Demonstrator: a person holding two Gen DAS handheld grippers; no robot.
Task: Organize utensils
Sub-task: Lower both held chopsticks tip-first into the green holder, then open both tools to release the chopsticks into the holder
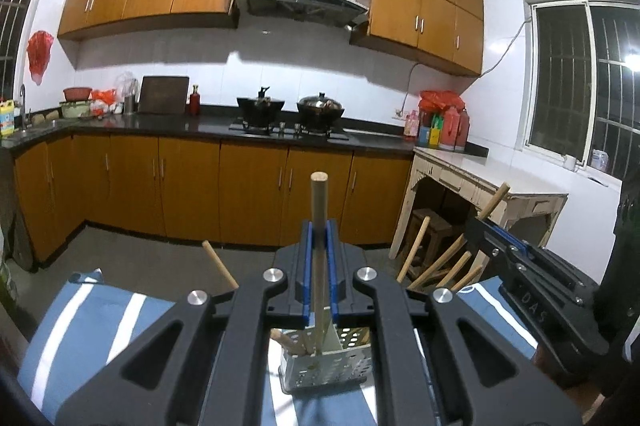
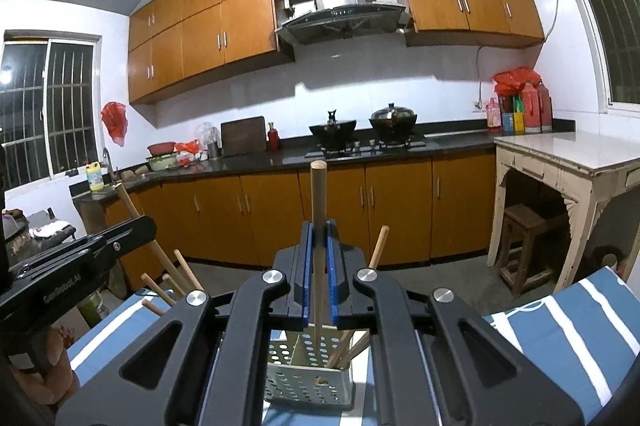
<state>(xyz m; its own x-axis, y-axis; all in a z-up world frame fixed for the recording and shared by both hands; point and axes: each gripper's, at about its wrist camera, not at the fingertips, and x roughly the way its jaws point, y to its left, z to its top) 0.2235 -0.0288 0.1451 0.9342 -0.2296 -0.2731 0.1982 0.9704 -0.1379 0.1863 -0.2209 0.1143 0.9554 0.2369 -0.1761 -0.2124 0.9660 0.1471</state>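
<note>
My left gripper is shut on an upright wooden-handled utensil, its lower end down in the left part of a white perforated utensil holder. My right gripper is shut on another upright wooden-handled utensil, its tip down in the same holder. Several other wooden handles lean out of the holder's right side; they also show in the right wrist view. The right gripper's body shows at the right of the left wrist view.
The holder stands on a blue-and-white striped cloth. Behind are orange cabinets, a dark counter with a stove and two pots, a worn white side table with a wooden stool beneath.
</note>
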